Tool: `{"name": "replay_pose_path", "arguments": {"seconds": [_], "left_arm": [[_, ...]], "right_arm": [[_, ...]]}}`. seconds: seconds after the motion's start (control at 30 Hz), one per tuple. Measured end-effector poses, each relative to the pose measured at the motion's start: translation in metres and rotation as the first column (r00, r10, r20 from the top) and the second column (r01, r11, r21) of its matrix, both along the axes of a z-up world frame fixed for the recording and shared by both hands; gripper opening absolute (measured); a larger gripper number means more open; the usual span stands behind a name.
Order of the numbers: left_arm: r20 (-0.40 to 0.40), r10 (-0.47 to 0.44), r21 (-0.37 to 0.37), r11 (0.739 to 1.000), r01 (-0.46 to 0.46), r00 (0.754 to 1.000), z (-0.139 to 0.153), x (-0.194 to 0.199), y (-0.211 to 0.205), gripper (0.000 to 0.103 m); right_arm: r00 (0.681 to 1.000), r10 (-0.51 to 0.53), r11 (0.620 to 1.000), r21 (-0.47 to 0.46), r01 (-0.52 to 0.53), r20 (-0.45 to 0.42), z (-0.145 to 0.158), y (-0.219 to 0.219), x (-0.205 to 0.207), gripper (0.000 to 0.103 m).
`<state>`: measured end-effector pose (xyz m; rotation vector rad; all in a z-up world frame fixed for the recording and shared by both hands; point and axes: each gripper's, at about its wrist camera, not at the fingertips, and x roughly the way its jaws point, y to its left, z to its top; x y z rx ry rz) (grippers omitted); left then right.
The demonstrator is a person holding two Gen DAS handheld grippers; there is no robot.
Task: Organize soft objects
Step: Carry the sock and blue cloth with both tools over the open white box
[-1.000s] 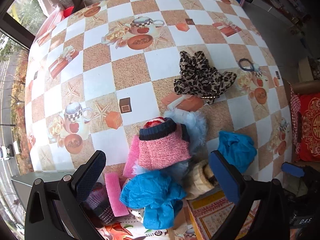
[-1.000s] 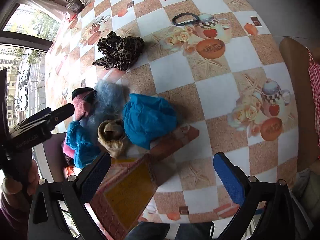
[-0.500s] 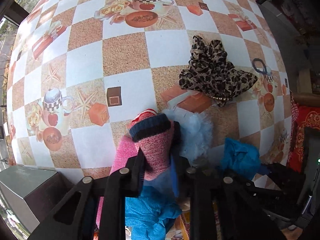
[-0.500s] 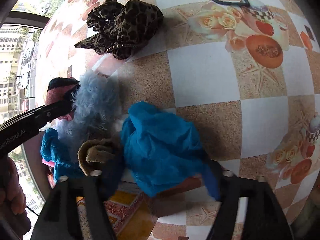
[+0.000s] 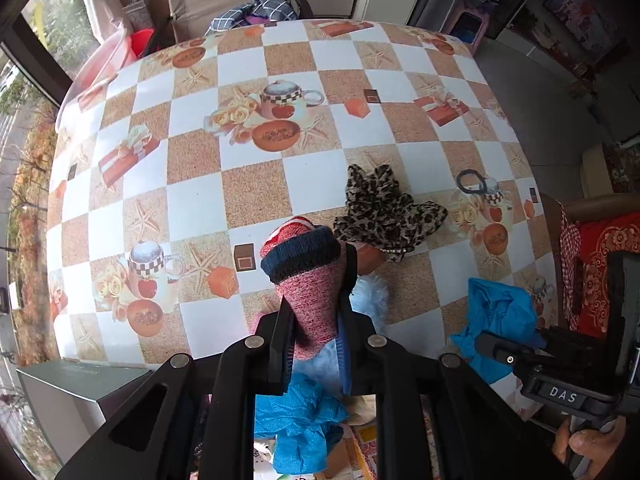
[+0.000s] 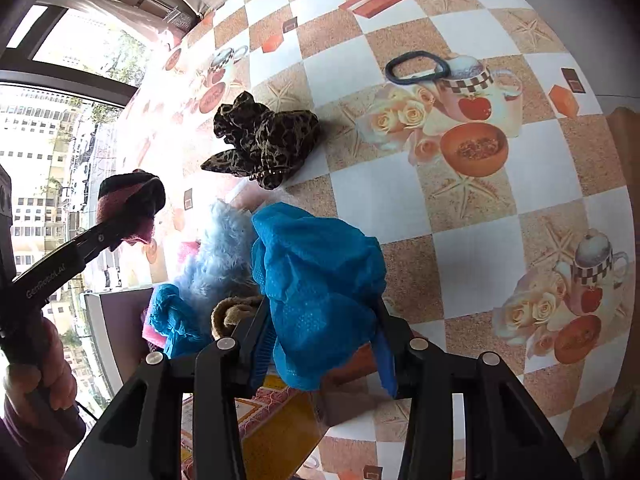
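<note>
Above the near edge of the desk (image 5: pixel 256 196), left tongs (image 5: pixel 316 320) pinch a limp pink knit sock (image 5: pixel 310 280) mid-body while right tongs (image 6: pixel 320 344) clamp a light, squashy blue mesh cloth (image 6: pixel 316 276), both lifted clear.

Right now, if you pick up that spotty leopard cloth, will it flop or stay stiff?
Probably flop: the leopard cloth lies crumpled in soft folds on the table. It looks thin, so likely light. It shouldn't roll; it sits flat and bunched.

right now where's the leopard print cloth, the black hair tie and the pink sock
leopard print cloth (image 6: pixel 264 140), right wrist view, middle folds
black hair tie (image 6: pixel 418 66), right wrist view, near band
pink sock (image 5: pixel 314 292), left wrist view, knit body
</note>
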<state>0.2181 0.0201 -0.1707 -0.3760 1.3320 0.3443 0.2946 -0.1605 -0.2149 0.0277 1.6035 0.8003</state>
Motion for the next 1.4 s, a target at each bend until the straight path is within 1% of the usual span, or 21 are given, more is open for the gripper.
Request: {"name": "replay_pose_path", "arguments": {"seconds": [0.17,0.33,0.47,0.63,0.7,0.87,0.97,1.07,1.13,1.27,1.4], "left_arm": [[0.032,-0.083,0.010,0.997,0.083,0.996,0.020,0.010,-0.033,0.019],[0.068,-0.175,0.014,0.985,0.174,0.982,0.038,0.019,-0.075,0.019],[0.087,-0.277,0.058,0.960,0.272,0.957,0.051,0.020,-0.115,0.019],[0.087,-0.358,0.043,0.934,0.356,0.930,0.059,0.014,-0.159,0.019],[0.096,-0.382,0.021,0.924,0.382,0.919,0.063,0.010,-0.174,0.019],[0.110,-0.468,0.021,0.883,0.469,0.877,0.070,-0.006,-0.213,0.019],[0.112,-0.502,-0.002,0.863,0.505,0.858,0.070,-0.017,-0.229,0.019],[0.110,-0.542,-0.010,0.837,0.547,0.833,0.068,-0.031,-0.244,0.019],[0.109,-0.575,-0.017,0.815,0.580,0.811,0.067,-0.041,-0.254,0.019],[0.117,-0.646,-0.012,0.758,0.652,0.754,0.069,-0.061,-0.272,0.019],[0.125,-0.684,-0.029,0.722,0.691,0.719,0.069,-0.079,-0.280,0.019]], "right_arm": [[0.999,-0.035,0.999,0.003,0.035,0.015,0.017,-0.021,0.000,0.045],[0.995,-0.090,0.996,0.000,0.090,0.044,0.024,-0.048,0.006,0.045],[0.987,-0.108,0.993,-0.033,0.112,0.118,0.037,-0.073,0.005,0.045],[0.976,-0.123,0.988,-0.067,0.137,0.178,0.051,-0.104,-0.006,0.045],[0.973,-0.136,0.985,-0.075,0.153,0.188,0.055,-0.117,-0.011,0.045],[0.966,-0.176,0.975,-0.102,0.198,0.191,0.058,-0.148,-0.028,0.045],[0.963,-0.197,0.968,-0.120,0.221,0.186,0.059,-0.165,-0.039,0.045],[0.962,-0.208,0.962,-0.140,0.234,0.180,0.058,-0.178,-0.051,0.045],[0.962,-0.206,0.959,-0.157,0.235,0.177,0.057,-0.184,-0.060,0.045],[0.967,-0.194,0.955,-0.193,0.224,0.164,0.052,-0.192,-0.080,0.045],[0.971,-0.178,0.953,-0.220,0.210,0.157,0.049,-0.197,-0.097,0.045]]}}
